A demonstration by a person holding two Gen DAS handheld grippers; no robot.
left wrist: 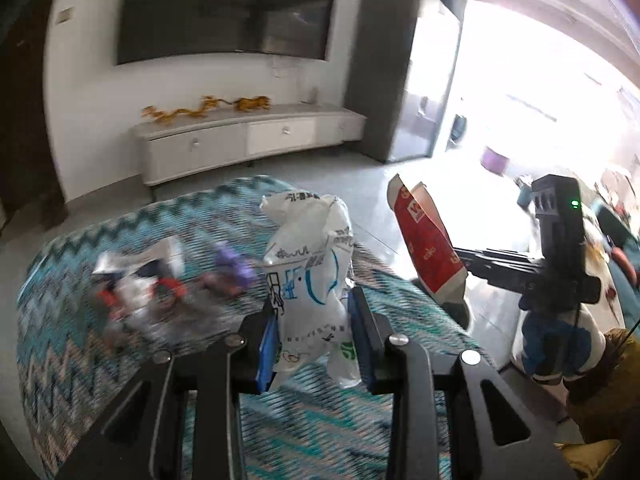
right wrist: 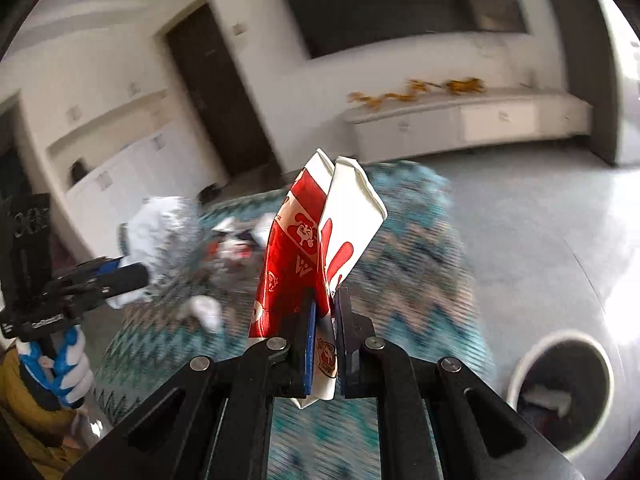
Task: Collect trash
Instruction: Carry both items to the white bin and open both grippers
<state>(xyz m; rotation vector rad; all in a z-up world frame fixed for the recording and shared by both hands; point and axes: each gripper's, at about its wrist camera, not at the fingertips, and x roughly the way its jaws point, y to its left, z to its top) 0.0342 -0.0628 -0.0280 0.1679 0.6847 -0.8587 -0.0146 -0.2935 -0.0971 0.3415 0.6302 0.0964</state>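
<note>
Both wrist views look close down their own fingers, sharing the zigzag table [left wrist: 80,280] [right wrist: 400,240] and far cabinet [left wrist: 248,140] [right wrist: 472,120].

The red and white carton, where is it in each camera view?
Left wrist view: the red and white carton is right of centre, held up by the right gripper.
Right wrist view: the carton stands at centre, clamped in that gripper.
Shared landmark: the white cabinet with gold dragon figures.

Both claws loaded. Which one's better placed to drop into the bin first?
Right, probably. The right claw is shut on the red-and-white carton, and the white bin sits on the floor at its lower right. The left claw grips a white plastic bag; its view shows no bin.
</note>
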